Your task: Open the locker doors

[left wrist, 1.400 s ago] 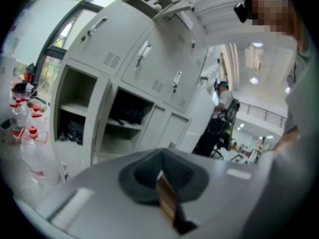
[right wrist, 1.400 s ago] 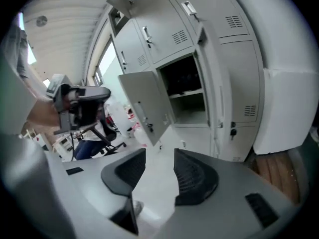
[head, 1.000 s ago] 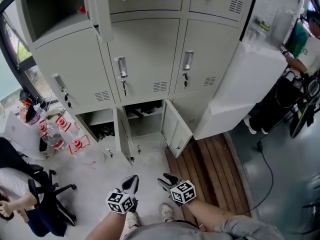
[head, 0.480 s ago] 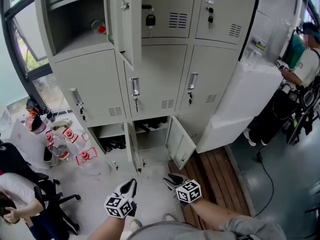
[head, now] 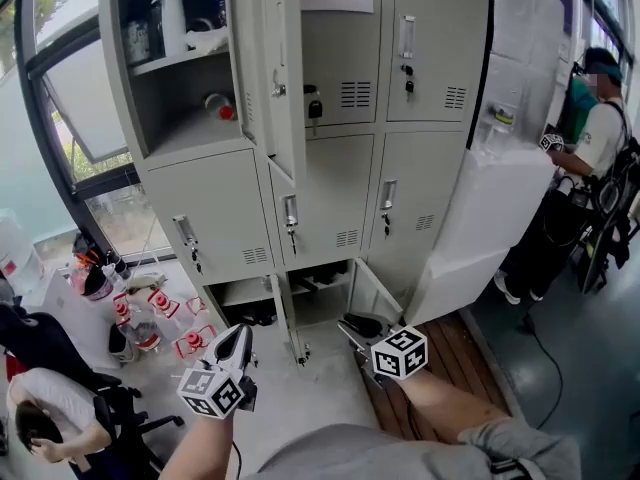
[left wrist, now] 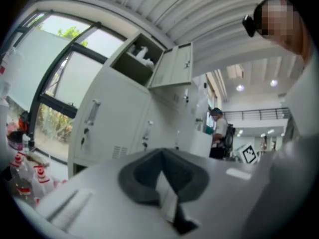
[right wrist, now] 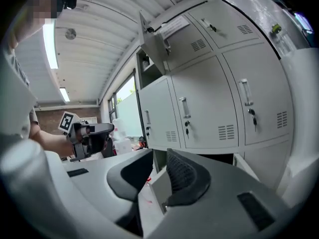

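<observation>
Both had risen higher before the lockers (head: 330, 183). The left gripper (head: 242, 332) seemed pressed closed and empty. The right gripper (head: 351, 324) had just been narrowing, its jaws apart around nothing.

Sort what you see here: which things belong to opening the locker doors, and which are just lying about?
Job: locker; closed middle-row doors; closed top doors; open top-left door.
Lying about: floor bottles; office chair; large white box beside the locker; jug on the open shelf.

Both forearms reach forward, about level. The left gripper (head: 238, 338) has its jaws together. The right gripper (head: 354, 325) jaws, just closing, stand slightly apart, empty.
</observation>
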Motion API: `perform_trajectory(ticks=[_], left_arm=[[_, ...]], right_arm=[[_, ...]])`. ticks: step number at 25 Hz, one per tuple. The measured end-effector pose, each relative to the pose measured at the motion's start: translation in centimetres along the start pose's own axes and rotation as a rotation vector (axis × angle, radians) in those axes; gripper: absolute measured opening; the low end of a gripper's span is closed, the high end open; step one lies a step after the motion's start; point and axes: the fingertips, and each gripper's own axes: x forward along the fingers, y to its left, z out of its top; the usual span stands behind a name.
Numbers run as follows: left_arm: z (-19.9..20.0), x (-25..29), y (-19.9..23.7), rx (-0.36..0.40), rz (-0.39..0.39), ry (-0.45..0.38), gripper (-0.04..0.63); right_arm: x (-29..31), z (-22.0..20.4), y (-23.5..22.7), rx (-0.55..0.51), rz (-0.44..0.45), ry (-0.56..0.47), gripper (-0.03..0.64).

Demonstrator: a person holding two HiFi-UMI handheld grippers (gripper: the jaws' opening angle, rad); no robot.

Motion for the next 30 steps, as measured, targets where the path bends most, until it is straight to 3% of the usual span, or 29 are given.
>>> perform_trajectory(ticks=[6, 11, 30], left_arm=[[7.4, -1.0, -0.6, 0.068, -0.056, -0.043, 0.003], [10.5, -2.1, -0.8, 0.076, -0.044, -0.089, 0.003], [10.3, -3.0, -0.9, 0.040, -0.019, -0.096, 0.003]], right_arm=[[-0.5, 8.3, 0.8, -0.011, -0.021, -0.094, 0.025], [-1.5, 12.4, 0.6, -0.010, -0.053, -0.147, 0.008], [-1.2, 12.6, 0.5, -0.045, -0.027, -0.104, 0.006]])
